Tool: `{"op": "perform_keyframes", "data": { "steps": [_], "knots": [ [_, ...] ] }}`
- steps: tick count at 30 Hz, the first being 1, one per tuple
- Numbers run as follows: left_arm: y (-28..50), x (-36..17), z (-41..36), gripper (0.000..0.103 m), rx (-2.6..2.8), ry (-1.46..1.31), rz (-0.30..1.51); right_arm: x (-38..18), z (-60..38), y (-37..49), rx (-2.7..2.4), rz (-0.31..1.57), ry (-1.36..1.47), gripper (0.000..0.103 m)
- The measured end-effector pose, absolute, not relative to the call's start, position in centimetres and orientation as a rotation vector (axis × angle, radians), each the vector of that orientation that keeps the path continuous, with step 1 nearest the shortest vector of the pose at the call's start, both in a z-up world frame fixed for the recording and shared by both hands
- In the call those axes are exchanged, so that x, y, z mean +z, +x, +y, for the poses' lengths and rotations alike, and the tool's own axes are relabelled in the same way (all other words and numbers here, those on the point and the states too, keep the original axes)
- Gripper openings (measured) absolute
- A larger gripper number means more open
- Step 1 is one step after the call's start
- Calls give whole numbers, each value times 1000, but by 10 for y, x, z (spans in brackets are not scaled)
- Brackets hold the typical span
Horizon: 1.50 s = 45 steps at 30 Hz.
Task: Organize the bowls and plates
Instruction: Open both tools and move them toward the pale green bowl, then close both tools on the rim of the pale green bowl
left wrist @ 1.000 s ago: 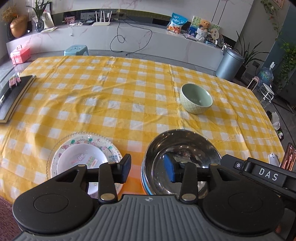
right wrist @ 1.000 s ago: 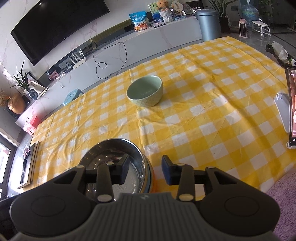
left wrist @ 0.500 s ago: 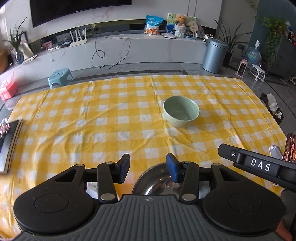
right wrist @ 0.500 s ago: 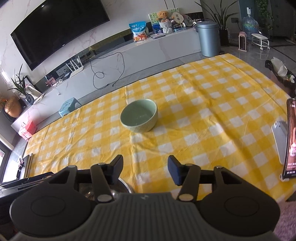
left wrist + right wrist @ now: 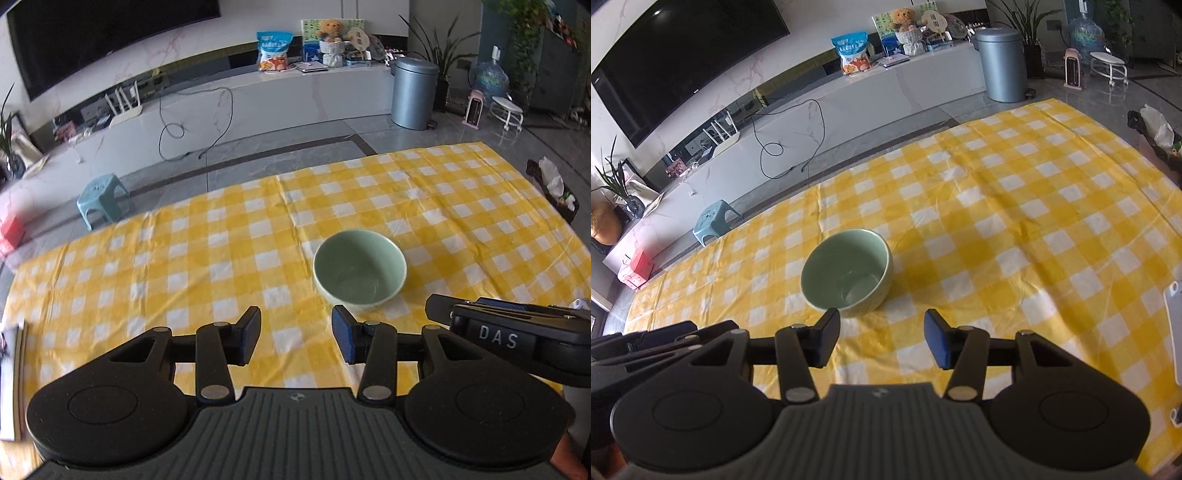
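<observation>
- Landmark = green bowl [image 5: 360, 275], upright on yellow-check tablecloth [image 5: 184, 266], roughly mid-table.
- Left of bowl, off the table: teal stool [image 5: 100, 195] on floor; red box [image 5: 637, 267] further left.
- Behind bowl: white TV bench w/ snack bag [image 5: 273, 50], teddy [image 5: 330, 29]; grey bin [image 5: 413, 92] behind-right.
- Right of bowl, table edge: white phone-like slab [image 5: 1174, 328].
- Nothing lies between either gripper and the bowl.
- Bowl: pale green, glossy, empty, textured outer wall.
- Count: 1 bowl, 2 grippers.
- Left gripper [image 5: 295, 336]: jaws apart, empty, bowl just ahead-right.
- Right gripper [image 5: 881, 338]: jaws closing, nothing between; bowl just ahead-left, not touching.
</observation>
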<state>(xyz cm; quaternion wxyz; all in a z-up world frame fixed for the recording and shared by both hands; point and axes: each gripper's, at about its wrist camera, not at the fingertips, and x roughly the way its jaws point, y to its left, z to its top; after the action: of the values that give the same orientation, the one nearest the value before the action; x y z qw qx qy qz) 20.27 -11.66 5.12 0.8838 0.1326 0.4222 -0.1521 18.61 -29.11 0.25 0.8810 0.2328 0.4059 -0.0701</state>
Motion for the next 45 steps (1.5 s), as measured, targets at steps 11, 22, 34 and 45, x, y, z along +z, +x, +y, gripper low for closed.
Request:
{"op": "perform_keyframes", "data": {
  "steps": [11,22,34,45],
  "knots": [
    [260,20,-124,51,-311,211,948,-17,-296,251,-130,903,439,43],
    [286,-11,-131,51,-327,190,1042,-41,-305,281,-120,963,432,31],
    [299,-30,-134,39,-308,172,1116,-63,-311,287,-123,1009,513,24],
    [308,-40,-139,30,-330,114,1161,-71,-319,288,-104,1004,587,19]
  ]
}}
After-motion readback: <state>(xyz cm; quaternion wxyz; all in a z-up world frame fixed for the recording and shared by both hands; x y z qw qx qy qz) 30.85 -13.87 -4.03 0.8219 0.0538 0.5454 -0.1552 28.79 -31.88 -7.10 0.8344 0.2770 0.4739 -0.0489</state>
